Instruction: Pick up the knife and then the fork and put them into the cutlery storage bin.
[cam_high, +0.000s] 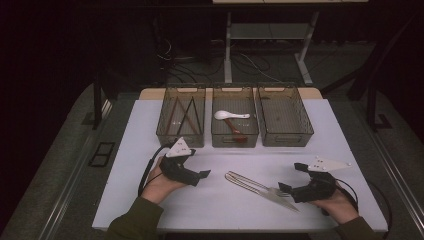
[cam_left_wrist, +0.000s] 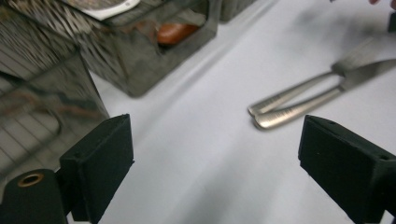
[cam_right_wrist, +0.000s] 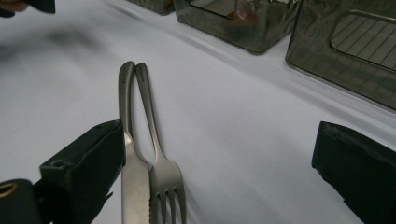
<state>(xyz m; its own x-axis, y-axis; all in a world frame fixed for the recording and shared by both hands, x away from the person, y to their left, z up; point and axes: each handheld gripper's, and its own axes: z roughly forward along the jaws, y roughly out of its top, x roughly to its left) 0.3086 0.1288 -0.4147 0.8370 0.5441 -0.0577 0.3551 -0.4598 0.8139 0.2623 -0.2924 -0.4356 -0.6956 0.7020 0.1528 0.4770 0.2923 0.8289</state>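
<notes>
Chopsticks (cam_high: 182, 116), spoons (cam_high: 231, 115) in bins. Knife (cam_high: 280, 197), fork (cam_high: 248, 181) left on surface (cam_high: 225, 207). Left claw (cam_high: 204, 174), right claw (cam_high: 283, 187) wide, empty.

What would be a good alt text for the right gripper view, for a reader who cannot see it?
A metal knife and fork lie side by side on a white table, handles touching at the far end, between the open black jaws of the right hand-held gripper. Translucent grey bins stand behind them.
</notes>
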